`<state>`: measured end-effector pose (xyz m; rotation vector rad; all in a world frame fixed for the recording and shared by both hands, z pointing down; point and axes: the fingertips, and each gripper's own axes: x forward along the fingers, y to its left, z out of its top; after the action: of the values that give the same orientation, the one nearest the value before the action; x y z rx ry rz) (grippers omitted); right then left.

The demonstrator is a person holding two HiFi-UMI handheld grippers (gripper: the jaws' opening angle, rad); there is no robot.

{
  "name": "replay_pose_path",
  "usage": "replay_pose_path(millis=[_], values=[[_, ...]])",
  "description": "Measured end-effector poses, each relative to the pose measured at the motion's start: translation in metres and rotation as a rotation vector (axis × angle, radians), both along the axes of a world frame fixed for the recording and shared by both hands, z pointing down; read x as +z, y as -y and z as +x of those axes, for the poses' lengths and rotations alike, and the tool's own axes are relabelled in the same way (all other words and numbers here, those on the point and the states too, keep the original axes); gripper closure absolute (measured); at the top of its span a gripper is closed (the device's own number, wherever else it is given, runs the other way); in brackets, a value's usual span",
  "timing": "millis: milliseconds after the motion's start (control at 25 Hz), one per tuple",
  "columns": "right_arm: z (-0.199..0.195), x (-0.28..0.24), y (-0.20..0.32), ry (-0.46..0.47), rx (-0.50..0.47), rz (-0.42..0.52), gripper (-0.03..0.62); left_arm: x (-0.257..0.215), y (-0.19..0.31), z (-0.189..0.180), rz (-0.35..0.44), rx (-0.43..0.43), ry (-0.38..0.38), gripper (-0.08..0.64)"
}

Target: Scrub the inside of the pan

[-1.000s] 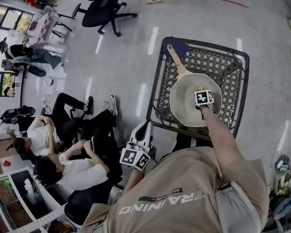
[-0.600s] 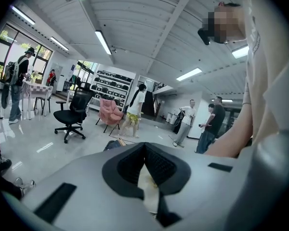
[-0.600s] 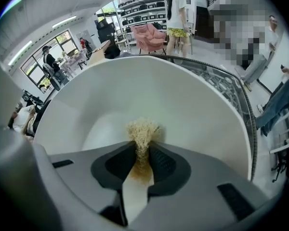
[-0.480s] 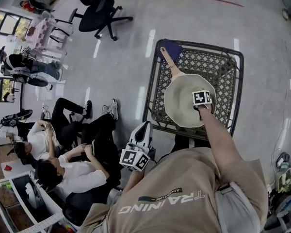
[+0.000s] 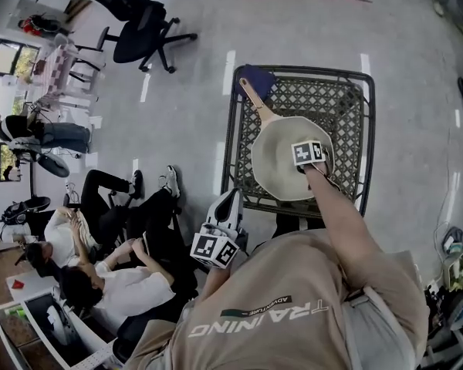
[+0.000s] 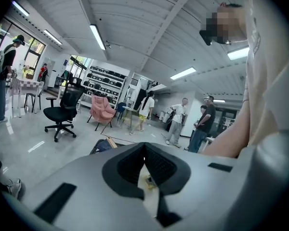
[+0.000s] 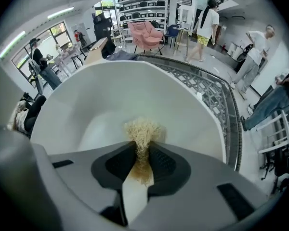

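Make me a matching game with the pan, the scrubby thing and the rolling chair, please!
Things:
1 pan
2 scrubber
3 office chair

Places:
A on the grey floor
B pinched in the right gripper
C on the mesh table

Pairs: 1-C, 2-B, 3-A

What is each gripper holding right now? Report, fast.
Left gripper: shut, nothing gripped.
Right gripper: shut on the fibre scrubber, inside the pan.
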<state>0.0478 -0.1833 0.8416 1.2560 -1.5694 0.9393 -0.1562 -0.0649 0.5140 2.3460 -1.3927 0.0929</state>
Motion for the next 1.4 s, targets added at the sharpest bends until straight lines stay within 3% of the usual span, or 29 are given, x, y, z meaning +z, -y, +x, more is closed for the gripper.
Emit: replay_pose_path(millis=[120,360,520,840,1040,1400], values=[[-0.006,-0.013,-0.003,0.052,-0.041,0.02,0.499,0.001,0.007,0.003,0.017,0.001,-0.011,0.543],[-0.024,-0.045,-0.023,0.065,-0.283,0.054,0.499,-0.01,0.025,-0.002,0.081,-0.016,-0.039,0.543],[-0.018,-0.063,-0.032,0.121,-0.284,0.037,0.499,-0.016,0.027,0.0,0.094,-0.042,-0.08,0.543],[-0.106,-0.04,-0.039,0.4,-0.305,-0.033,0.499,0.005,0.014,-0.034,0.08,-0.05,-0.044,0.543],[-0.136,-0.022,-0.036,0.374,-0.342,-0.077,0.499,0.02,0.006,-0.053,0.057,-0.027,-0.016,0.543],[-0.142,0.003,-0.049,0.363,-0.272,-0.192,0.499,0.023,0.01,-0.066,0.018,-0.017,-0.01,0.543]])
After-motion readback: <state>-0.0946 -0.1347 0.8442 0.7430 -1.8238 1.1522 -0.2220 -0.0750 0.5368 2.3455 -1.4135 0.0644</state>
